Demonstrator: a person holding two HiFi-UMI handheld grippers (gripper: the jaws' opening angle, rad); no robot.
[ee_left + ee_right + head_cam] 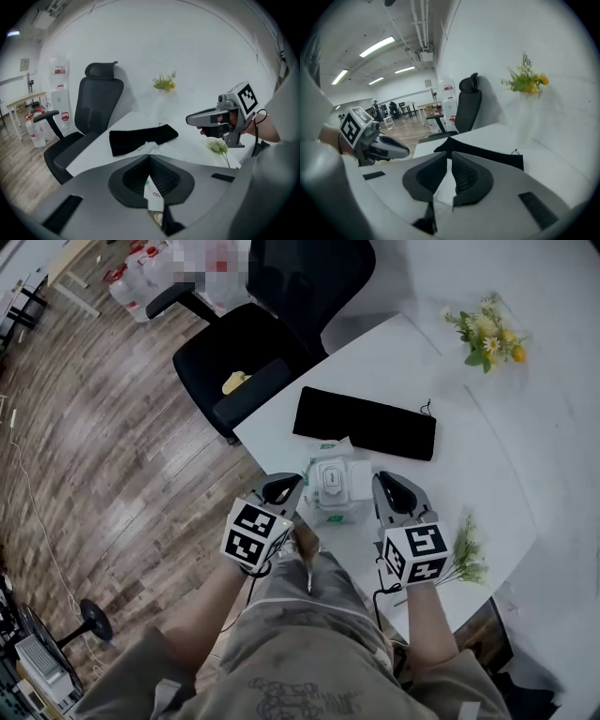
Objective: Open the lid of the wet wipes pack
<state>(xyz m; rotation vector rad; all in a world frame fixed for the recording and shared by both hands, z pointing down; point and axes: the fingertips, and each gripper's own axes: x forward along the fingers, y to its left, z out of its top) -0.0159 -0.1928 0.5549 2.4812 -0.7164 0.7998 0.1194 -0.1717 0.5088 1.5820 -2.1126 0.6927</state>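
Where the wet wipes pack (333, 488) lies: frame centre on the surface (487, 456), between the tongs; lid state unclear.
Left tongs (149, 156): closed, empty.
Right tongs (449, 153): nearly closed, empty.
Risk: a nudge could slide the unpinned pack off the lower-left edge.

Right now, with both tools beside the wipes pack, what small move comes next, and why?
Probably open the right tool and lower it to the edge of the lid. The lid looks closed. The right tool and the left tool flank the pack, jaws together, gripping nothing that I can see.
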